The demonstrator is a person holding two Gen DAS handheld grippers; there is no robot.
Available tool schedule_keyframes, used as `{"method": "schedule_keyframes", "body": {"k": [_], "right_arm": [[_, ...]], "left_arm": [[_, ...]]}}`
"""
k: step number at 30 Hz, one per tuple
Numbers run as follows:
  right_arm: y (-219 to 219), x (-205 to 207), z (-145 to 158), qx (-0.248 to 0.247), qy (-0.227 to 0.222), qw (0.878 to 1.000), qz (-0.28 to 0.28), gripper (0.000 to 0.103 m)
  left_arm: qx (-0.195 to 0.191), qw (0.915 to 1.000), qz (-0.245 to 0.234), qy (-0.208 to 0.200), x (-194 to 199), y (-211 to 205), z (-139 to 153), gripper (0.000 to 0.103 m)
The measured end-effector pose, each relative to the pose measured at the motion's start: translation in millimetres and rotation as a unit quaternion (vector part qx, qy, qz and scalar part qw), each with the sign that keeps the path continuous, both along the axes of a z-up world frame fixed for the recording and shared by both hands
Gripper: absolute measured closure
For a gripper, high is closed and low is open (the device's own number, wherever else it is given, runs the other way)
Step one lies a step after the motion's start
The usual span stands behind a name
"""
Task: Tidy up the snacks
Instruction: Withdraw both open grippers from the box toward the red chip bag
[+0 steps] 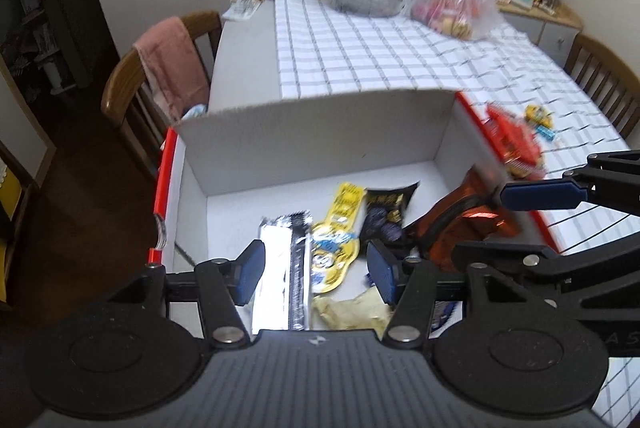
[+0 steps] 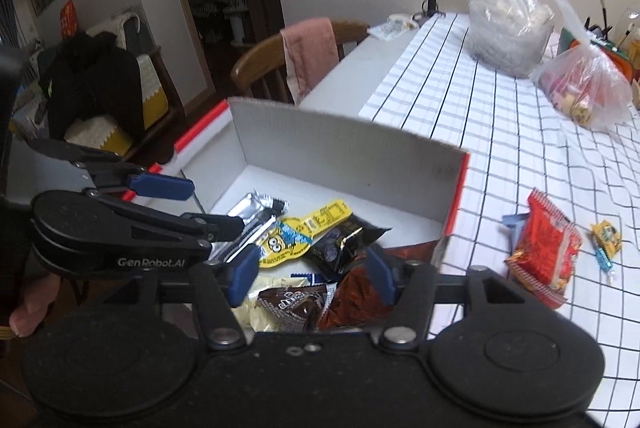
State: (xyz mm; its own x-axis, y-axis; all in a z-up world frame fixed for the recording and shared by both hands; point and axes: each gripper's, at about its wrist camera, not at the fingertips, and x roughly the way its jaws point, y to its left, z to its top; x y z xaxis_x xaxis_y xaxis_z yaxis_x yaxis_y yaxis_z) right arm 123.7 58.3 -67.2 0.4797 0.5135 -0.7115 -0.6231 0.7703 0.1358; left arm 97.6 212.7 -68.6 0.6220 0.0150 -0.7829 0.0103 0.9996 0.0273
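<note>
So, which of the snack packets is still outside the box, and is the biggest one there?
The red packet on the checked cloth, right of the box. Only the small yellow sweet lies out there with it; the others are in the box.

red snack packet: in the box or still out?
Out. The red snack packet lies on the checked tablecloth, right of the white box, untouched by either gripper.
</note>
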Motion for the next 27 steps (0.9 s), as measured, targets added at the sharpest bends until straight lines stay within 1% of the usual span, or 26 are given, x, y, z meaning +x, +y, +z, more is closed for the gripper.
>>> {"method": "schedule_keyframes", "body": {"k": [2, 8, 12, 13, 17, 19, 22, 25, 27], "right_arm": [[-9.3, -3.2, 7.6, 0.010, -0.007, 1.000, -0.005, 0.035], [-40.0, -7.3, 24.9, 0.029, -0.026, 0.999, -0.024, 0.022], [-62.3, -9.7, 32.4, 0.035, -0.038, 0.998, -0.041, 0.018], [-69.2, -9.3, 33.8, 0.034, -0.043, 0.997, -0.049, 0.016], [-93.7, -8.0, 36.9, 0.035, -0.052, 0.996, -0.070, 0.015], [-106.4, -6.9, 37.2, 0.036, -0.053, 0.995, -0.077, 0.014], [-127.4, -5.5, 36.9, 0.040, -0.056, 0.994, -0.088, 0.005], [-147.1, -1.5, 36.8, 0.042, -0.055, 0.993, -0.095, 0.005], [-161.1, 2.1, 35.7, 0.043, -0.056, 0.993, -0.098, 0.002]], "left_arm": [[-0.002, 0.9999, -0.002, -0.011, -3.7, -5.6, 6.7, 0.043], [-0.012, 0.9985, -0.009, -0.053, -15.3, -23.9, 27.1, 0.039], [-0.014, 0.9970, -0.015, -0.074, -20.1, -41.8, 38.3, 0.037], [-0.016, 0.9967, -0.017, -0.078, -20.3, -46.6, 40.6, 0.036], [-0.023, 0.9953, -0.031, -0.089, -20.3, -68.9, 47.0, 0.031], [-0.026, 0.9947, -0.038, -0.092, -18.9, -80.5, 48.8, 0.030], [-0.031, 0.9943, -0.046, -0.091, -15.5, -98.8, 49.2, 0.029], [-0.038, 0.9939, -0.049, -0.090, -11.5, -116.7, 48.2, 0.029], [-0.042, 0.9936, -0.051, -0.092, -8.4, -128.9, 47.5, 0.029]]}}
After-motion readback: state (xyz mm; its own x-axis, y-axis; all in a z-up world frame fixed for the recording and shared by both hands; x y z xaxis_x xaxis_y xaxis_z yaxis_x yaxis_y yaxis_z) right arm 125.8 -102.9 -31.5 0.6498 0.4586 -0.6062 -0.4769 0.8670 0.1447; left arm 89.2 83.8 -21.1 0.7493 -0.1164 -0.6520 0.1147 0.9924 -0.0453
